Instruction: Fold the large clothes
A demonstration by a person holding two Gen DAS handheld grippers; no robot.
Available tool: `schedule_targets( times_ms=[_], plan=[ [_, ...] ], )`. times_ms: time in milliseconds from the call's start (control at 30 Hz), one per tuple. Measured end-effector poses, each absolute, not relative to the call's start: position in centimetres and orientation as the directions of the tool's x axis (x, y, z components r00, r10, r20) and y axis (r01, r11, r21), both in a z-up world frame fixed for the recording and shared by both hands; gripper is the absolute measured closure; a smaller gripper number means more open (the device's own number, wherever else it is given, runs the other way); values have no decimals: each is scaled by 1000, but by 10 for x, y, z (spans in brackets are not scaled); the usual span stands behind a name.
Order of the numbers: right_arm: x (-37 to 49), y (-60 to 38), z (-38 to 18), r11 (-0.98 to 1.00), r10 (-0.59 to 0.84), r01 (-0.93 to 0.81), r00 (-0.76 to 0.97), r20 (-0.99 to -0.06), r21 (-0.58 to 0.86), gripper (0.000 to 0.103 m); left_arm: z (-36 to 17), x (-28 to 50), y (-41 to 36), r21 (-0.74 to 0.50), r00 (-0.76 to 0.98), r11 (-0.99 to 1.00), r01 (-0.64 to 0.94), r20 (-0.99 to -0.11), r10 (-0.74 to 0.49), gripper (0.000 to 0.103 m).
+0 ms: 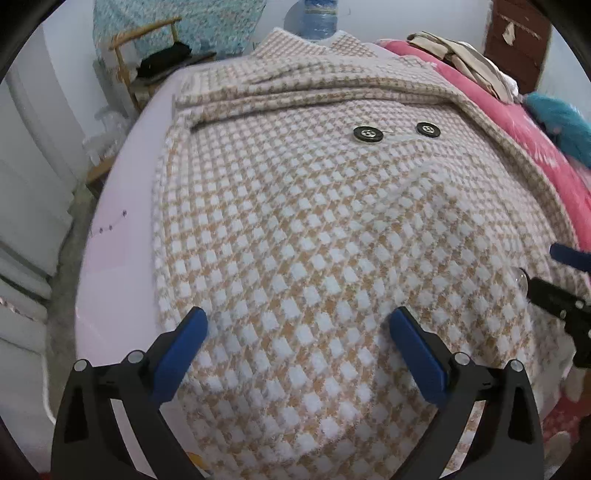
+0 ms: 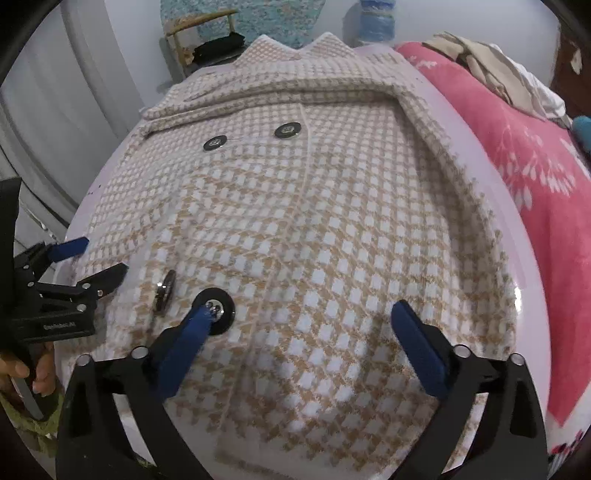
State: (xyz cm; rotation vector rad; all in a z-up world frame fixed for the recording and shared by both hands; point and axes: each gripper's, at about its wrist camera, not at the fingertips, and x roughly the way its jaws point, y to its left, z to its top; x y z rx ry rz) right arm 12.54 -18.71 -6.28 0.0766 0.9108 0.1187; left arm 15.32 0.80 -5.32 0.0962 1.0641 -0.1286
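**A bedroom at home**

I am working in a lived-in bedroom. A coat (image 1: 295,229) lies spread on a pale bed sheet (image 1: 110,280), beside a pink flowered blanket (image 2: 535,192) with loose clothes (image 2: 491,77) heaped on it. Behind stand a wooden chair (image 1: 136,55), a water bottle (image 1: 319,18), a patterned cloth (image 1: 207,26) and a brown door (image 1: 517,40).

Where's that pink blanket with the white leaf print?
In the right wrist view the pink blanket lies along the right side, beside the checked coat, with crumpled beige clothes piled at its far end.
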Motion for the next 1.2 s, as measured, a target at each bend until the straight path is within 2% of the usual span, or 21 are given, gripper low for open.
schedule_targets(
  times_ms=[133,633,867,967,1133,1200],
  plan=[
    [126,-197,-69,979,191,-60,598,-778,194,8,-54,155,8,27,482,989,148,-875,-48,5],
    [112,-199,-72,970,229,-84,631,-741,228,8,-48,151,12,4,475,986,164,-877,-75,5],
    [110,-200,-72,968,241,-97,629,-739,233,8,-11,94,48,-5,594,988,153,-799,-96,6],
    [110,-200,-71,967,245,-100,624,-742,234,8,-12,72,60,-70,576,988,141,-806,-139,6],
    [106,-206,-65,955,282,-103,603,-746,278,8,-26,42,74,-200,530,975,100,-819,-222,24],
    [92,-216,-54,948,294,-98,628,-720,301,8,-32,35,78,-255,505,963,83,-823,-261,37]
  ],
)
